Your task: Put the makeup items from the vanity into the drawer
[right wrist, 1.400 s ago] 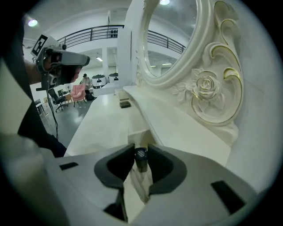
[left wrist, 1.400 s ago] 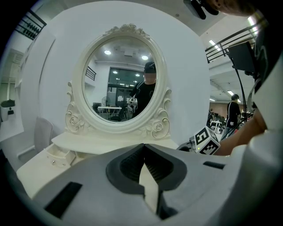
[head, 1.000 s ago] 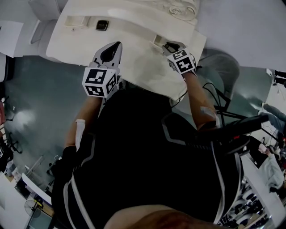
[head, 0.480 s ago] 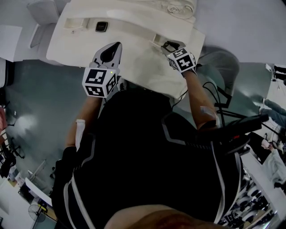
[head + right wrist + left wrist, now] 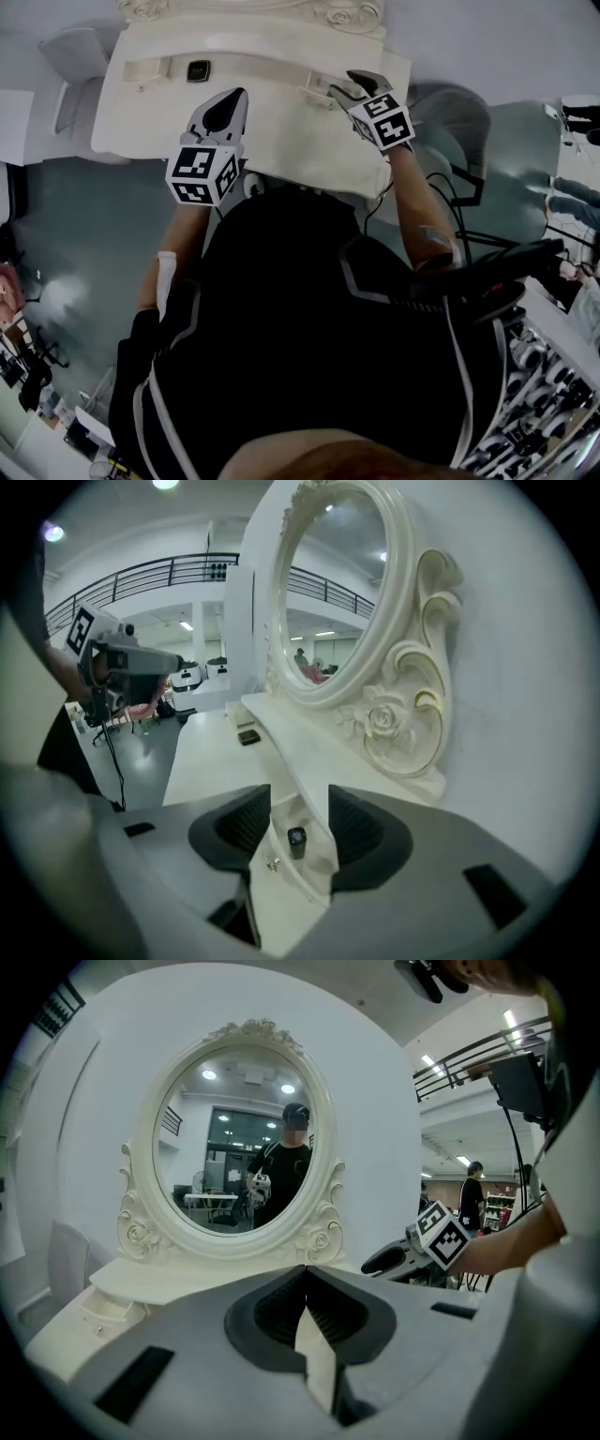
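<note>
1. The right gripper point(image 5: 300, 797) has its jaws spread wide, having just been opening. The pads touch nothing, and nothing is gripped between them.
2. Seen through the gap, a small black makeup item point(image 5: 296, 841), stubby with a glossy top face, lies in the open drawer point(image 5: 286, 879) below the jaws, clear of them.
3. The drawer belongs to the cream table point(image 5: 159, 122) and carries a small metal knob point(image 5: 274, 862) on its front.
4. The left gripper point(image 5: 305, 1269) is closed tip to tip and empty, held above the table.
5. A second dark compact point(image 5: 198, 70) lies on the table well apart from the drawer, below the oval mirror point(image 5: 239, 1138).
</note>
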Demonstrator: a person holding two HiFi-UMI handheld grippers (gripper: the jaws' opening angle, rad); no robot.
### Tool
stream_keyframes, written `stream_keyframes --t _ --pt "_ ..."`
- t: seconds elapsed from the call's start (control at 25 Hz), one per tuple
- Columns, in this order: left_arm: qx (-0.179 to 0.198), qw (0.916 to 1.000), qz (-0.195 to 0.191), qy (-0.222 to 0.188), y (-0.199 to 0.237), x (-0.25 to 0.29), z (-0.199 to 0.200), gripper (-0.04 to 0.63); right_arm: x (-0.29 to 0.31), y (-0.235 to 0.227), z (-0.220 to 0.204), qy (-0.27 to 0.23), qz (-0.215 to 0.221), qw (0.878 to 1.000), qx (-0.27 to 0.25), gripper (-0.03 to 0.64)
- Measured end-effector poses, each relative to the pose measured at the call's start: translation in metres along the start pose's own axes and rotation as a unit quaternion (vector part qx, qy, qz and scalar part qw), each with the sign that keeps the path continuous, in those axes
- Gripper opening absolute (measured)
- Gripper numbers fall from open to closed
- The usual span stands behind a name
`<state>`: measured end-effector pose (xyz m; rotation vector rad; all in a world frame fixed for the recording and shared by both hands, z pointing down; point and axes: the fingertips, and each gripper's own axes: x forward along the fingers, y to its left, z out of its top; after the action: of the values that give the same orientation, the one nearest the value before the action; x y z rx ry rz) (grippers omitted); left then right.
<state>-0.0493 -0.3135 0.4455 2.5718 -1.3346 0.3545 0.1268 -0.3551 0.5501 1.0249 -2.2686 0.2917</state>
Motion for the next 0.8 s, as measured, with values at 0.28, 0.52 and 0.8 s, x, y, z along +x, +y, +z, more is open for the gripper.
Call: stream_keyframes --t 0.28,0.52,0.8 --pt "0.017 0.9978 -0.053 -0.038 -0.008 0.004 0.033 0.003 -0.064 -0.013 0.074 -0.107 -0.036 0.993 0.042 0.192" --pt "0.019 0.9942 -0.095 -0.047 -0.007 0.003 0.061 0.003 -0.113 -0.018 0.124 -0.174 -0.072 0.981 0.056 0.163" --pt "-0.002 0.9891 -0.126 -0.076 -0.004 0.002 0.106 0.003 -0.168 -0.021 0.160 -0.231 -0.133 0.962 0.064 0.091"
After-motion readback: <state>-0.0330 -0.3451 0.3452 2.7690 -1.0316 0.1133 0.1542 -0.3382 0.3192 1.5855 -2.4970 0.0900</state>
